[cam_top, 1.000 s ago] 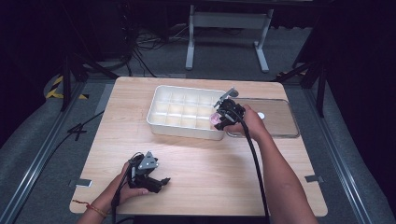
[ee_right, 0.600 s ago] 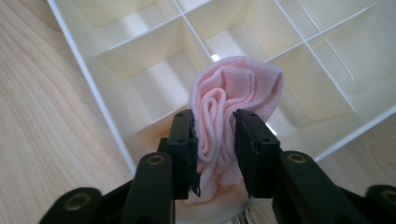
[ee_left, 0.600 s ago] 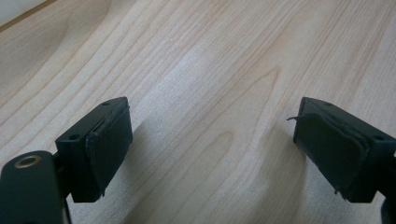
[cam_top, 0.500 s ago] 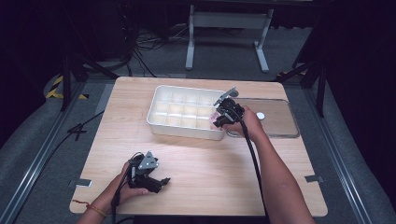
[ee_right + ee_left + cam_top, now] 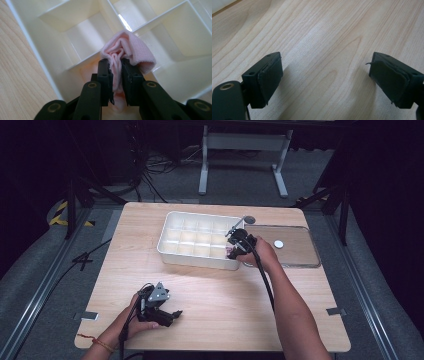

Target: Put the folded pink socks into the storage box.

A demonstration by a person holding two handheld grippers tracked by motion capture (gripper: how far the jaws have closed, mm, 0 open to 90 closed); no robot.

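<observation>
A white tray (image 5: 161, 246) divided into several compartments lies on the far middle of the table. My right gripper (image 5: 234, 248) hovers over its near right corner, shut on a bunched pink cloth (image 5: 230, 252). In the right gripper view the jaws (image 5: 115, 62) have just been closing and pinch the folds of the pink cloth (image 5: 133, 48), which bulges above a divider of the tray (image 5: 32, 50). My left gripper (image 5: 171, 314) rests near the table's front left. In its own view the gripper (image 5: 324, 75) stands open over bare wood.
A clear flat lid (image 5: 300, 255) lies right of the tray, with a small white disc (image 5: 278, 243) on it. The wooden table (image 5: 225, 300) is bare between the two hands. Dark floor, cables and a stand lie beyond the far edge.
The right gripper has shifted slightly over the tray's near right corner with the pink cloth. The left hand has stayed where it was.
</observation>
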